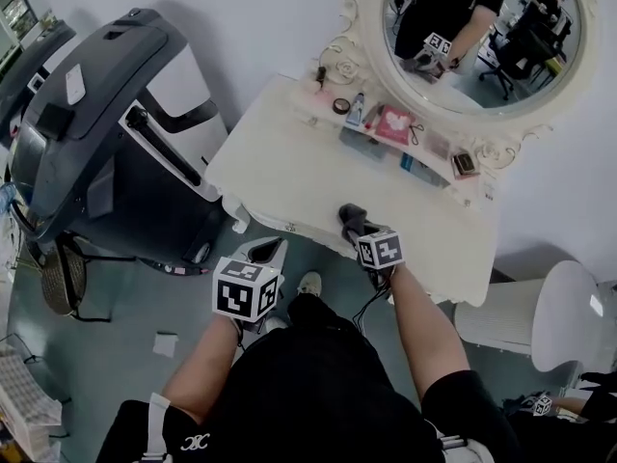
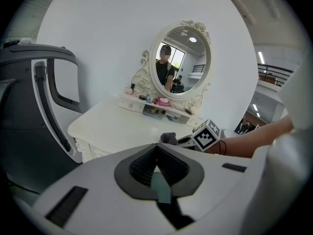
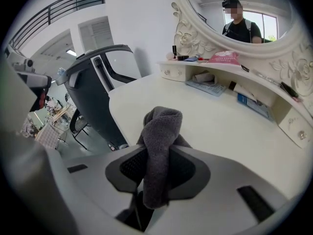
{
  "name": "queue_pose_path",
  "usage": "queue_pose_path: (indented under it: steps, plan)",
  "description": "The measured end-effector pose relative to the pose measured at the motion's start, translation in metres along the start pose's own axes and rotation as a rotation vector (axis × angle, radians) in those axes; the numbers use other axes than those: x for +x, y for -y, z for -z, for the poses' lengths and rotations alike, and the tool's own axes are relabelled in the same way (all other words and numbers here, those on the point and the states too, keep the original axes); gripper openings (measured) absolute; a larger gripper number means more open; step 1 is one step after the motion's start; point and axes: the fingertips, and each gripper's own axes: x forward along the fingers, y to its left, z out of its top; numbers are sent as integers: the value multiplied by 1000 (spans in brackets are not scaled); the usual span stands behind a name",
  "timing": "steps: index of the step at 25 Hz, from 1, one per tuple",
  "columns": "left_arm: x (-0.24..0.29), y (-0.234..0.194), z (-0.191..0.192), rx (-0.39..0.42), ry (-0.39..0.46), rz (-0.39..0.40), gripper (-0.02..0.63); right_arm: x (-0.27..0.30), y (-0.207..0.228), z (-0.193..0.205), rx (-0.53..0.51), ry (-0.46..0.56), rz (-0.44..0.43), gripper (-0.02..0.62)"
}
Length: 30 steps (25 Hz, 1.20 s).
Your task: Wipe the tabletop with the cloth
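The right gripper (image 3: 156, 166) is clenched on the cloth (image 3: 159, 131), a dark grey fleecy piece pinched between its two dark pads. The cloth bunches into a folded knot above the jaws, and a strip of it hangs down through the gap behind them. In the head view the right gripper (image 1: 353, 222) reaches over the near edge of the white tabletop (image 1: 289, 177), with the cloth (image 1: 348, 214) at its tip just over that edge. Whether the cloth actually touches the surface is hard to tell from either view.

The left gripper (image 2: 157, 174) has its jaws brought together with nothing between them; only a thin sliver of floor shows behind the pads. In the head view it (image 1: 266, 252) hangs off the table, over the floor just in front of the table's near edge.

An oval mirror (image 1: 482, 37) in an ornate white frame stands at the back of the table above a small shelf of bottles and boxes. A large grey machine (image 1: 96, 133) stands to the table's left
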Motion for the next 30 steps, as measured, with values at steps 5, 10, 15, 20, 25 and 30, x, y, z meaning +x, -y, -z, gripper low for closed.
queue_pose_path:
  steps: [5, 10, 15, 20, 25, 30]
  plan:
    - [-5, 10, 17, -11, -18, 21, 6, -7, -8, 12, 3, -6, 5, 110]
    - [1, 14, 13, -9, -15, 15, 6, -5, -3, 12, -40, 6, -11, 110]
    - [20, 20, -1, -6, -22, -7, 6, 3, 32, 4, -32, 20, 16, 110]
    - [48, 31, -23, -10, -28, -41, 6, 5, 82, -21, -35, 30, 35, 110]
    - [75, 41, -38, -20, -41, -78, 6, 15, 131, -45, -66, 30, 13, 110]
    - [90, 42, -40, -33, -64, -115, 6, 28, 169, -62, -86, 25, 8, 110]
